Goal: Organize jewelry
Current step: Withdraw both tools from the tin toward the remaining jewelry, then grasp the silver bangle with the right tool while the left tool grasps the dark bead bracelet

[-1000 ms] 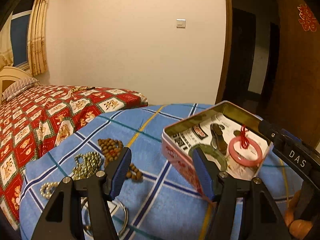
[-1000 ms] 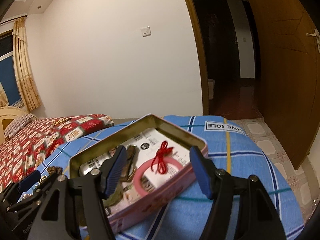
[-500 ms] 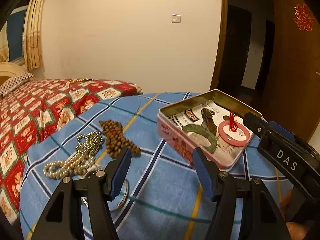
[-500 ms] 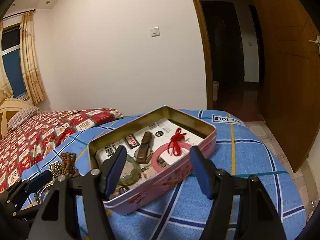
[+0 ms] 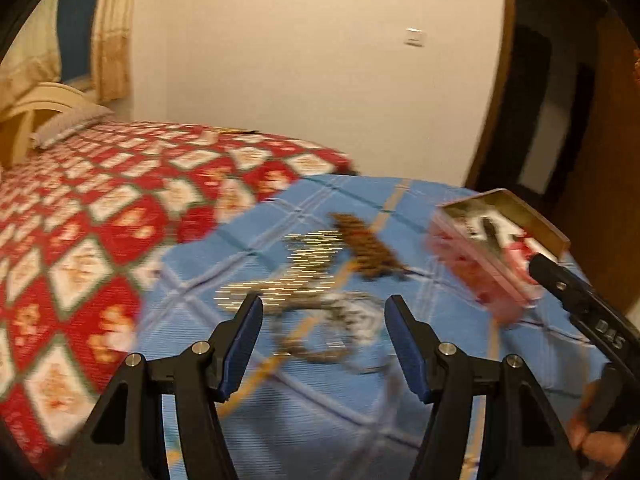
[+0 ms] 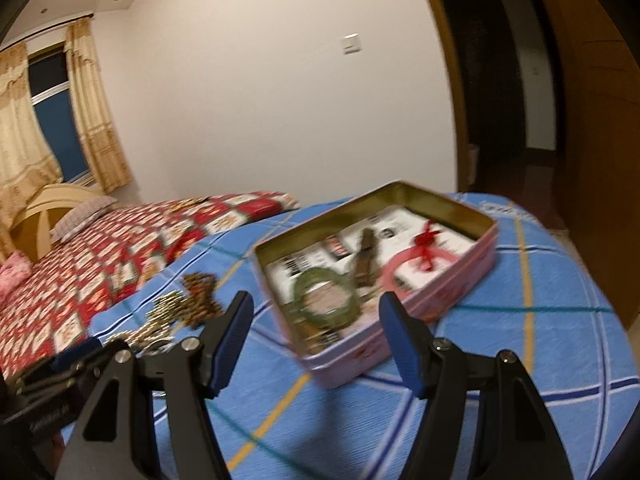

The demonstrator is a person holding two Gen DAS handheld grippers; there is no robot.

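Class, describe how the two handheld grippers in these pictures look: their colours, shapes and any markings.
Both are alike: the left gripper and right gripper have matte black angular arms with silver pivot screws. Each finger carries a blue pad. White letters "DAS" mark the right gripper's black body, seen from the left wrist. No cables or sleeves show.
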